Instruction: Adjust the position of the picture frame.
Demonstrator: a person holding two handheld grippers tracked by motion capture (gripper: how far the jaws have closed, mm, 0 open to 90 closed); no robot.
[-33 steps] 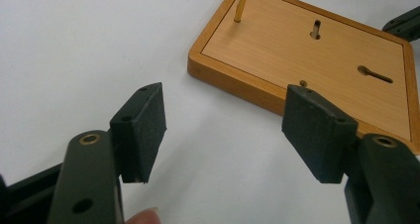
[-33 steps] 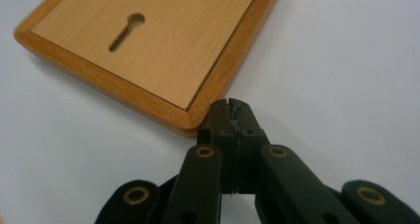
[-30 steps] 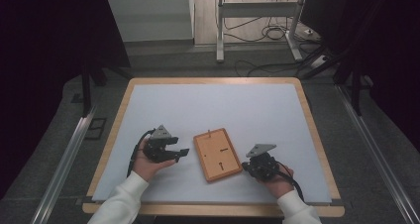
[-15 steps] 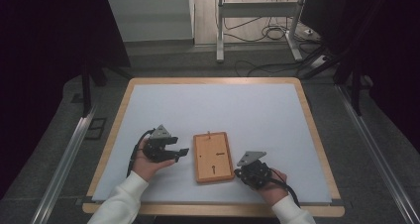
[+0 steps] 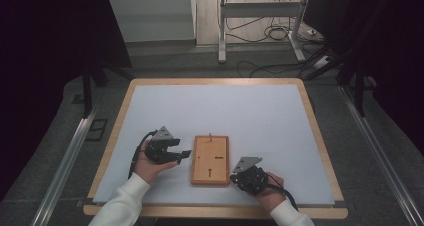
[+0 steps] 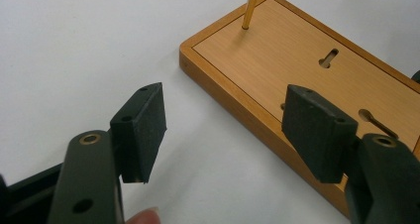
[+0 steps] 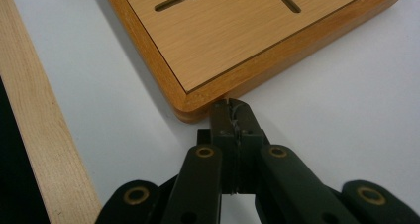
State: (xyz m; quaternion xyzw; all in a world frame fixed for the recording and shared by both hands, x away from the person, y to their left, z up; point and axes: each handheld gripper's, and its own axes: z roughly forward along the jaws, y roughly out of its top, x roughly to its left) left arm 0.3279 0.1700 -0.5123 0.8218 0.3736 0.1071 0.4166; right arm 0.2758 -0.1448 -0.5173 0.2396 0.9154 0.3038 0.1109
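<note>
Your right tongs (image 7: pixel 232 116), closed empty, touch the board's (image 5: pixel 210 158) near right corner; left tongs (image 6: pixel 223 120) open beside its left edge; its long axis runs away from you.

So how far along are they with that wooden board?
Done: the wooden board lies flat on the white mat, its thin peg upright. In hand: the shut right gripper touches the board's near corner; the left gripper waits open beside it. Left: nothing gripped yet.
</note>
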